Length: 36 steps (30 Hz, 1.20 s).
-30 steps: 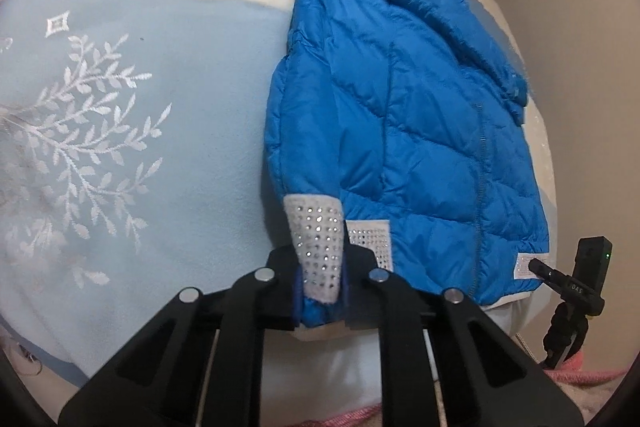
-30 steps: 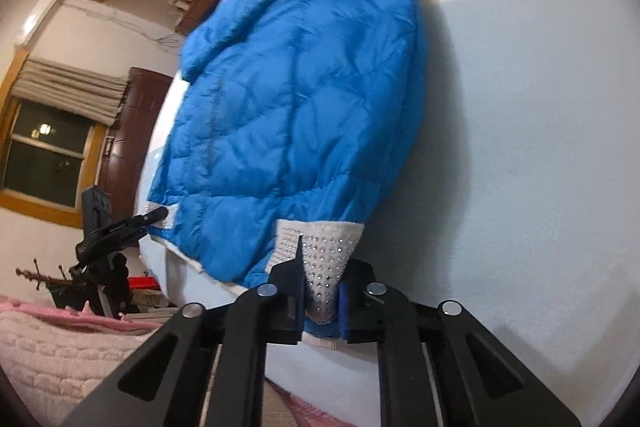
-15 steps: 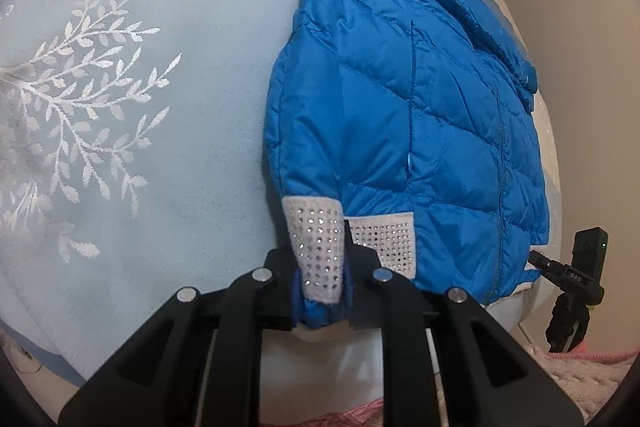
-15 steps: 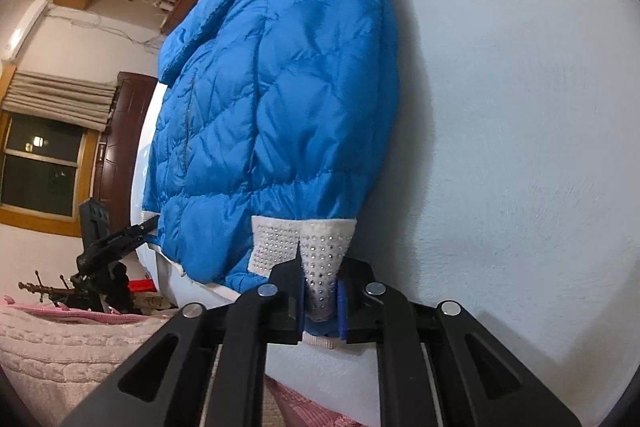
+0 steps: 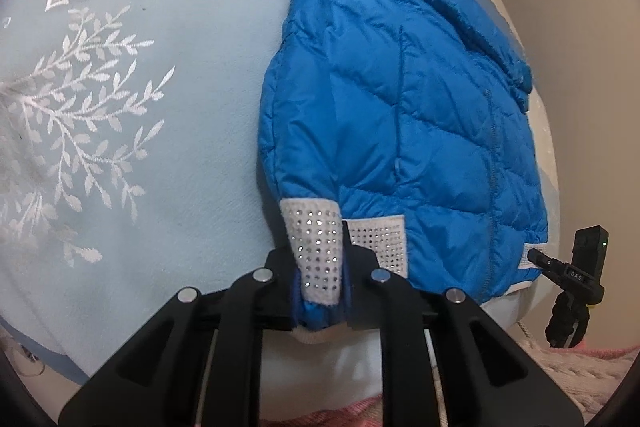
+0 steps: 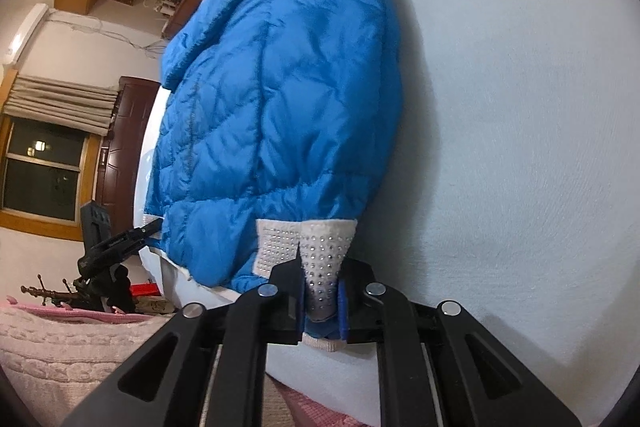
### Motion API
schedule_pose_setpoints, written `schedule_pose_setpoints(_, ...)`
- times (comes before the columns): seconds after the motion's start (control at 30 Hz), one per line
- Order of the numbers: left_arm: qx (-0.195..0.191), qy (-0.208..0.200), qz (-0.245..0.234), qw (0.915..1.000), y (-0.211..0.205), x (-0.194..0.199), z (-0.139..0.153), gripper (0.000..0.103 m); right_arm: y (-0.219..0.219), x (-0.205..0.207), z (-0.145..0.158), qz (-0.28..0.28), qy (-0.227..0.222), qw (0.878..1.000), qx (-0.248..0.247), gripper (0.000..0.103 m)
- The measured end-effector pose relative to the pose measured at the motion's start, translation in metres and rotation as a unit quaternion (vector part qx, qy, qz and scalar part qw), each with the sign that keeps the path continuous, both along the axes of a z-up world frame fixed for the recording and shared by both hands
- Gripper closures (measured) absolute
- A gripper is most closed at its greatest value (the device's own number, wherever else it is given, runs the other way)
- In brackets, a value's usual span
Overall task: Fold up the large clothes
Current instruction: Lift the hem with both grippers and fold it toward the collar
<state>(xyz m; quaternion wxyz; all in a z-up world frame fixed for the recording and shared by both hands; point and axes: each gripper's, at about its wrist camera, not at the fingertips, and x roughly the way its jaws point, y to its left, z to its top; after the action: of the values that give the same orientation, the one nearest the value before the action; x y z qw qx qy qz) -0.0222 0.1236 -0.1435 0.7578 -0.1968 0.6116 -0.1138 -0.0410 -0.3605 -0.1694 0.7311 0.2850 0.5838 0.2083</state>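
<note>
A blue quilted puffer jacket (image 5: pixel 400 115) lies folded lengthwise on the pale blue bed cover (image 5: pixel 140 147). It has white studded cuffs and a white studded hem panel (image 5: pixel 378 239). My left gripper (image 5: pixel 320 291) is shut on one studded cuff (image 5: pixel 316 247) at the jacket's near left corner. In the right wrist view the jacket (image 6: pixel 280 99) stretches away up the frame. My right gripper (image 6: pixel 320 307) is shut on a studded cuff (image 6: pixel 324 259) at the jacket's near right corner, beside the hem panel (image 6: pixel 276 247).
A black camera on a tripod (image 5: pixel 580 275) stands off the bed's right edge, also in the right wrist view (image 6: pixel 104 243). Pink knitted fabric (image 6: pixel 60 355) lies below the bed edge. A white leaf pattern (image 5: pixel 68 115) covers the blanket's left side.
Both grippers keep their hold on the cuffs. The jacket has shifted slightly in both views as the hands moved; the hem stays near the bed's front edge.
</note>
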Motion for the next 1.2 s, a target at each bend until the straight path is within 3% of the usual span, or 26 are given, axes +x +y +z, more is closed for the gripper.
schedule_pose_setpoints(0.17, -0.042, -0.017, 0.006, 0.9989, 0.006, 0.005, 0.021, 0.091, -0.001, 0.006, 0.023, -0.005, -0.020, 1.000, 0.012, 0.092)
schedule_pose_setpoints(0.3, -0.079, -0.062, 0.002, 0.9949, 0.003, 0.025, 0.059, 0.091, -0.005, 0.026, 0.055, -0.016, -0.058, 0.998, 0.036, 0.092)
schedule_pose_setpoints(0.43, -0.101, -0.103, -0.015, 0.9893, -0.005, 0.065, 0.095, 0.091, -0.010, 0.069, 0.092, -0.012, -0.094, 0.995, 0.044, 0.093)
schedule_pose_setpoints(0.63, -0.096, -0.156, -0.030, 0.9826, -0.023, 0.148, 0.135, 0.091, -0.021, 0.148, 0.133, -0.012, -0.131, 0.990, 0.041, 0.093)
schedule_pose_setpoints(0.97, -0.114, -0.159, -0.010, 0.9807, -0.035, 0.292, 0.137, 0.091, -0.038, 0.276, 0.132, -0.033, -0.119, 0.990, 0.066, 0.093)
schedule_pose_setpoints(1.2, -0.085, -0.119, 0.018, 0.9891, -0.047, 0.372, 0.096, 0.090, -0.043, 0.359, 0.094, -0.047, -0.077, 0.994, 0.058, 0.093)
